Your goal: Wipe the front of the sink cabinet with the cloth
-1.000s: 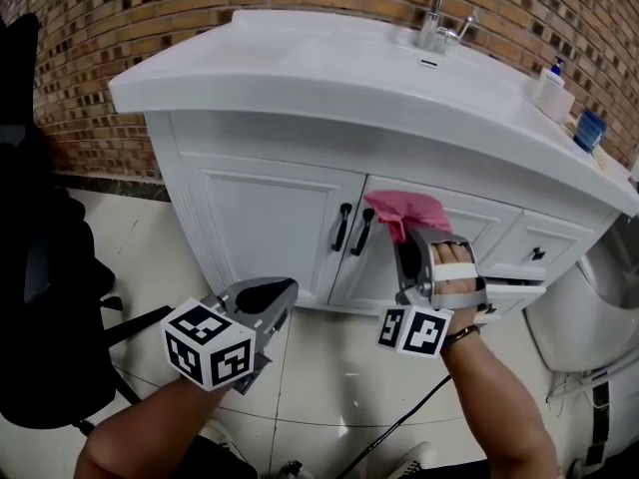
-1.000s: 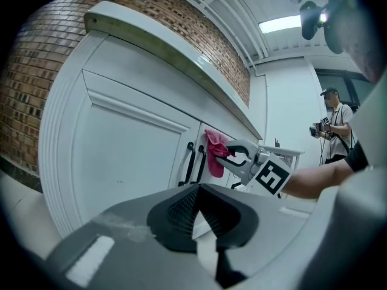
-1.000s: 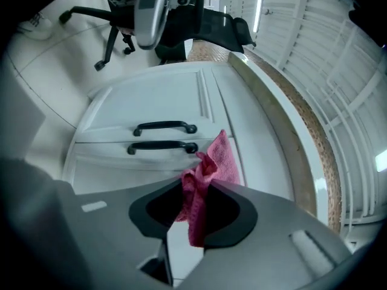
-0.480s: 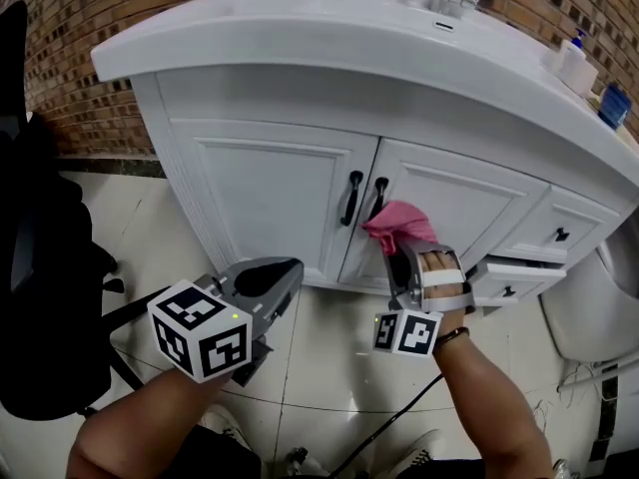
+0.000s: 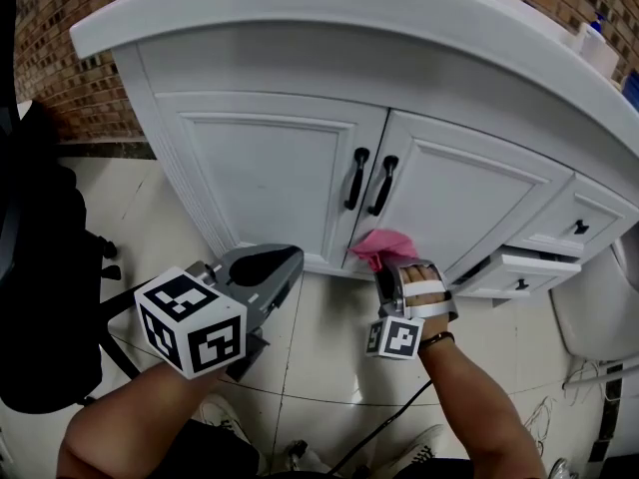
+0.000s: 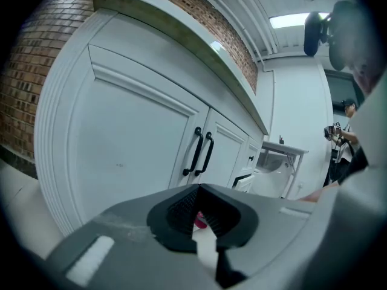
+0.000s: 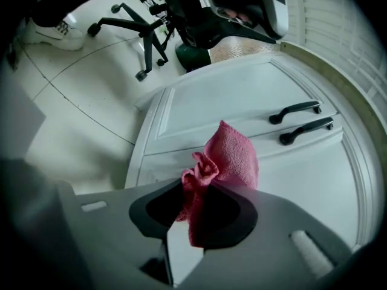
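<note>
The white sink cabinet (image 5: 270, 168) fills the head view, with two black handles (image 5: 371, 181) where its doors meet. My right gripper (image 5: 396, 267) is shut on a pink cloth (image 5: 382, 246), which is pressed against the bottom edge of the right-hand door. In the right gripper view the cloth (image 7: 228, 161) sticks up from the right gripper (image 7: 202, 205) against the door panel (image 7: 242, 98). My left gripper (image 5: 282, 261) hangs shut and holds nothing, low before the left door and apart from it. The left gripper (image 6: 198, 193) faces that door (image 6: 133, 156).
A black office chair (image 5: 40, 267) stands at the left, its wheeled base (image 7: 145, 35) on the tiled floor. A small drawer (image 5: 514, 267) hangs open at the cabinet's lower right. A white fixture (image 5: 599, 312) sits beyond it. A cable (image 5: 389, 432) runs across the floor.
The right gripper has carried the pink cloth down the right door, from beside the handles to its bottom edge. The left gripper has barely moved.
</note>
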Available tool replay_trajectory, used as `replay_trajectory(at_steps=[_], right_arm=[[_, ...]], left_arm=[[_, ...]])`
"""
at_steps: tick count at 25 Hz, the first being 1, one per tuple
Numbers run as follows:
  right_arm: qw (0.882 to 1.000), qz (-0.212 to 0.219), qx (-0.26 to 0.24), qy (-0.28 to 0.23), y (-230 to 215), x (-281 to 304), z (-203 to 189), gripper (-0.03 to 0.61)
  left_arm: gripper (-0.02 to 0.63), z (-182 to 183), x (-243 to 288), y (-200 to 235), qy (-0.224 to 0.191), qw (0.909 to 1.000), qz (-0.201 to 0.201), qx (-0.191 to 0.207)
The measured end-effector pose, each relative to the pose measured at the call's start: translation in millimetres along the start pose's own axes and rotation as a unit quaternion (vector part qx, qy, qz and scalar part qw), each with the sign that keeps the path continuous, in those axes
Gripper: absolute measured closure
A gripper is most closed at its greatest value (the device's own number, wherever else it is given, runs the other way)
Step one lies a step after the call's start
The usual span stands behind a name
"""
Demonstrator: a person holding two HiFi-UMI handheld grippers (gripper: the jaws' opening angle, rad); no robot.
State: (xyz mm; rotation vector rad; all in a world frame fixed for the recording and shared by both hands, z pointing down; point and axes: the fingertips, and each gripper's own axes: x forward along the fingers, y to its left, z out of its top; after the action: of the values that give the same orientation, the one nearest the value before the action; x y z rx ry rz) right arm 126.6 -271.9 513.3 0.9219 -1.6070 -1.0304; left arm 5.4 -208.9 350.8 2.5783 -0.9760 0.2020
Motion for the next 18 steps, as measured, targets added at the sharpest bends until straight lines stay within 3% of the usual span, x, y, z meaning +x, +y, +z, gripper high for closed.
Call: replay_trajectory(at_steps=[11, 18], right_arm=[[0.995, 0.093, 0.008, 0.034, 87, 25, -20, 0.477], [0.993, 0.112, 0.019, 0.044, 91, 27, -22, 0.477]], left_arm=[[0.607, -5, 5, 3, 0.012, 0.9999, 0.005, -0.006], [0.607, -4, 5, -2, 0.010, 0.9999, -0.002, -0.003]])
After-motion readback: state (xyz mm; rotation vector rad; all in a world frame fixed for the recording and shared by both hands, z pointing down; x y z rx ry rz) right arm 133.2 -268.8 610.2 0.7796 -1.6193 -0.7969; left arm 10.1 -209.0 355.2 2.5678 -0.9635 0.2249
